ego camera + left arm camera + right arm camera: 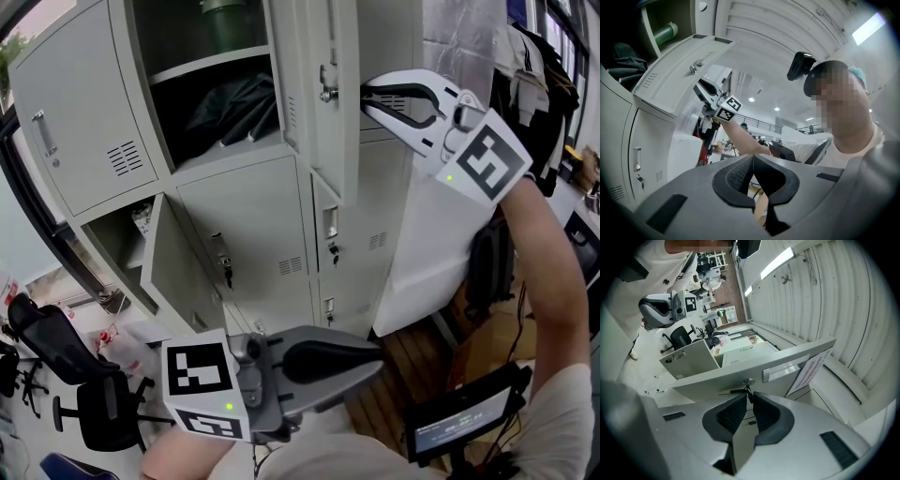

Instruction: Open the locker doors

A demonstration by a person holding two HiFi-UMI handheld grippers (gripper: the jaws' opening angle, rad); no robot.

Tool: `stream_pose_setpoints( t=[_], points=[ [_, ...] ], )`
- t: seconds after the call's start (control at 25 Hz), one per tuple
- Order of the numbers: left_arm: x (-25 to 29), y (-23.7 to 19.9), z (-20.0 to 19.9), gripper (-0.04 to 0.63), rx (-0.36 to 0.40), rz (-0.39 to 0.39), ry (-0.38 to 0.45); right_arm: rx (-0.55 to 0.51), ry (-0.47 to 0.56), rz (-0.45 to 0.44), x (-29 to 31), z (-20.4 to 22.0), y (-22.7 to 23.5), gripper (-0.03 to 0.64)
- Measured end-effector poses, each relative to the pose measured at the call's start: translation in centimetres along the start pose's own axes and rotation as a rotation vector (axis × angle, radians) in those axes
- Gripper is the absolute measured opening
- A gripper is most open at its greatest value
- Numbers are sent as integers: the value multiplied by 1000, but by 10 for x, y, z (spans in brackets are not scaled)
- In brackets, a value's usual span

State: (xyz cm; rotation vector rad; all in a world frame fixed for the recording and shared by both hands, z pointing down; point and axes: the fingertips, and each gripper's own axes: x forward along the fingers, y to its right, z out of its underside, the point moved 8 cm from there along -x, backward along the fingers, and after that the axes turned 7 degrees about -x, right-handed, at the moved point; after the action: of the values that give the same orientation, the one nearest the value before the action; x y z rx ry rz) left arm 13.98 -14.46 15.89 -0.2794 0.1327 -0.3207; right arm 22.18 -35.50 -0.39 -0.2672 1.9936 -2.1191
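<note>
Gray lockers (246, 246), 3 doors open. Top-left door (75, 122) is swung out to the left. The lower-left door (178, 272) stands ajar. The upper-right door (339, 141) is swung out and seen edge-on in head view, near the bank's top right corner. The open top-middle compartment holds a dark bag (230, 108), with a green container (225, 19) on the shelf above it.

Right gripper (367, 96) is raised at the upper-right door's outer face (740, 373), just beside its recessed handle (785, 371). Its fingers are drawn close and pinch the dark head of the key (748, 390), which sits in the lock (748, 381).

Left gripper (375, 354) is held low at the head view's bottom edge, well apart from the lockers. Its fingers (740, 173) are pressed together with nothing between them.

Middle-row doors are closed, with keys hanging in 2 locks. Office chair (84, 394) is on the floor at lower left.
</note>
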Motion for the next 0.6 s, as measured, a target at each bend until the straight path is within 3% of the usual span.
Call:
stream_pose_setpoints(
  t=[0.36, 0.6],
  points=[
    [-4, 4, 7, 11, -10, -6, 6, 3, -67, -14, -17, 13, -17, 54],
    [-15, 2, 26, 11, -6, -57, -6, 235, -154, -120, -29, 40, -105, 52]
  ],
)
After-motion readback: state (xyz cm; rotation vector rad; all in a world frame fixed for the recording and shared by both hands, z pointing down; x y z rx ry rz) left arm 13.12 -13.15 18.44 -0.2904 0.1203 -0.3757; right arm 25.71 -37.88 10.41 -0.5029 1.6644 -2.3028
